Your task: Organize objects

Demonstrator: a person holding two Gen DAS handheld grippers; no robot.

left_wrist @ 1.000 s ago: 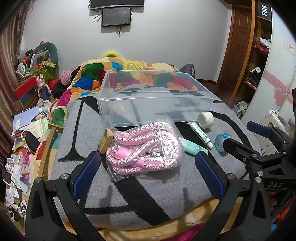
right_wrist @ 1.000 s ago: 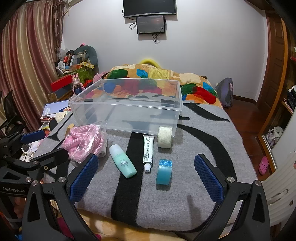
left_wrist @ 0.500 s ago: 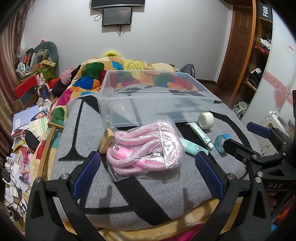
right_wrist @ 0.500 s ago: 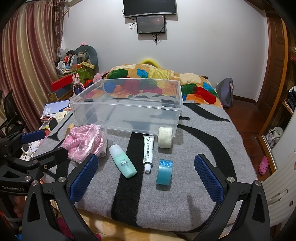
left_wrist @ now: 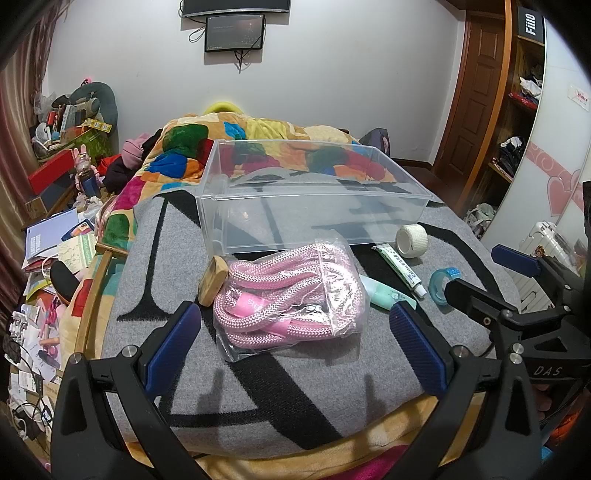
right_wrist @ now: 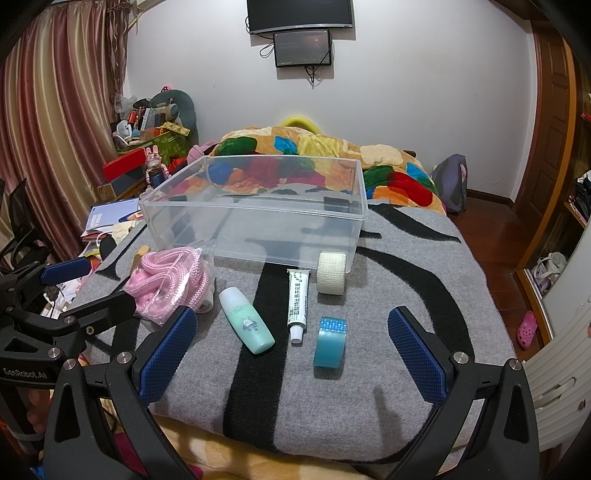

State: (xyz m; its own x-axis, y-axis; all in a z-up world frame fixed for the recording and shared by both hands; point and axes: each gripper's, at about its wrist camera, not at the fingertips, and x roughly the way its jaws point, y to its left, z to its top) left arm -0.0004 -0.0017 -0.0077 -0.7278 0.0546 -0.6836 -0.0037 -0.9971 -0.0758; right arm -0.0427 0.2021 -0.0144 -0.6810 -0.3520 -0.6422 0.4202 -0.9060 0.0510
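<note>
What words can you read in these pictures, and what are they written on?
"FiiO": black sign atop the shelf.
"DAS": right gripper's frame.
"GenRobot.AI": left gripper's frame.
Pink tag on the bagged rope: partly hidden, unreadable.
Ointment tube: print too small.

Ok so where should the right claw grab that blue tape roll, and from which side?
Grip the blue tape roll across its two flat faces, coming from above. It stands on its edge on the grey blanket with clear space either side, nearest the open right claw. The white tube lies just left, so keep the fingers narrow.
</note>
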